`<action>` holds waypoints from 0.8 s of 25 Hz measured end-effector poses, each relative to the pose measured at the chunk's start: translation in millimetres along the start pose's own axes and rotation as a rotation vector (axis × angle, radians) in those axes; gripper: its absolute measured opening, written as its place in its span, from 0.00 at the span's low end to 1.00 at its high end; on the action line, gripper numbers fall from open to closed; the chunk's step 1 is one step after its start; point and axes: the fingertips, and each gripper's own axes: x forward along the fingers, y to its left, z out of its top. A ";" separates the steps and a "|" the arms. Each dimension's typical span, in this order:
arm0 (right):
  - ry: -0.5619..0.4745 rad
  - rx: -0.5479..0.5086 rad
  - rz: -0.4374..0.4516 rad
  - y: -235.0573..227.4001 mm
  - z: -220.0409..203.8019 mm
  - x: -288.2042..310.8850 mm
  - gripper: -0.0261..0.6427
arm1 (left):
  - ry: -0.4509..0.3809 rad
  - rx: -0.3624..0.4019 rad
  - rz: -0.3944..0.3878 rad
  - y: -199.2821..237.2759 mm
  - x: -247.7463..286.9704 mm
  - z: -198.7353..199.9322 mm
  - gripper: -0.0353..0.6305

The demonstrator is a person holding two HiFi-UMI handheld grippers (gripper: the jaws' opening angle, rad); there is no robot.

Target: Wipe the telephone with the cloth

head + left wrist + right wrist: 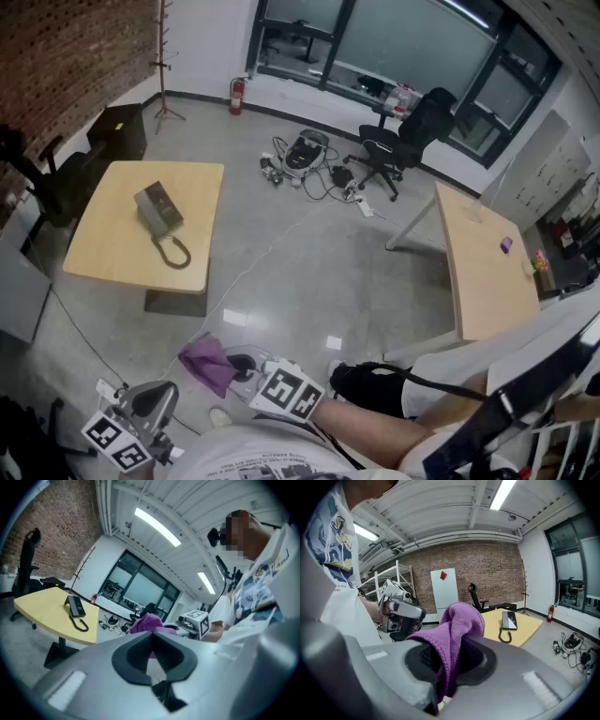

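Wipe not started: right gripper (446, 663) jaws clamp the purple cloth (461, 620), left gripper (152, 658) jaws are closed on nothing, and the telephone (158, 208) sits on the yellow worktop (108, 244) far left, well apart from both, so approach and wiping remain.

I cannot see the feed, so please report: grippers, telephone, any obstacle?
Left gripper jaws shut, empty. Right gripper shut on purple cloth. Telephone on yellow table, well ahead, untouched. Floor between looks bare.
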 end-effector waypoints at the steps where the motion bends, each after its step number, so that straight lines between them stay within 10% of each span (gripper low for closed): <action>1: 0.002 -0.001 0.000 2.1 0.0 2.3 0.10 | 0.001 -0.002 -0.001 1.2 -2.3 -0.9 0.06; 20: 0.028 0.015 -0.052 15.8 -3.2 -1.5 0.10 | -0.007 -0.041 -0.020 10.0 -18.3 -8.7 0.06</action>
